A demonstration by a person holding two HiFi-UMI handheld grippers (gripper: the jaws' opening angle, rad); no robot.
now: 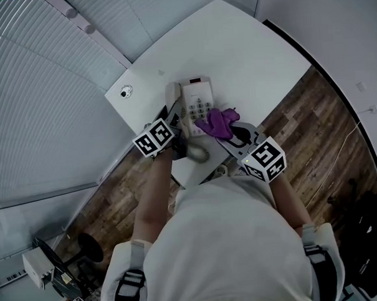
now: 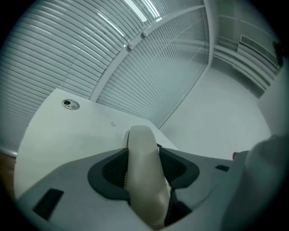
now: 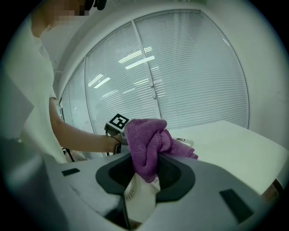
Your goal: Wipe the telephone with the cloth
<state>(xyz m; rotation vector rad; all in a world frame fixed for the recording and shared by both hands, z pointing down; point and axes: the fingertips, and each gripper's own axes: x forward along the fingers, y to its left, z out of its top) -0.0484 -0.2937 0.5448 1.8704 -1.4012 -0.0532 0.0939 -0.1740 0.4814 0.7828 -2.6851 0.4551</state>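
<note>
My left gripper (image 2: 143,173) presses its 2 fingers on the beige handset (image 2: 140,144) at the telephone's (image 1: 199,104) left side. My right gripper (image 3: 144,169) pinches the purple cloth (image 3: 145,135) over the telephone, close to the surface's (image 1: 253,50) near edge.

I note a white short-sleeved shirt (image 1: 236,238) and white shoulder pieces (image 1: 122,268) with black straps (image 1: 131,283). On left gripper (image 1: 176,116) and right gripper (image 1: 230,134): grey shells, dark jaw recesses, black-and-white marker cube (image 1: 155,137) each. Green light (image 1: 246,161) on the right one.
</note>
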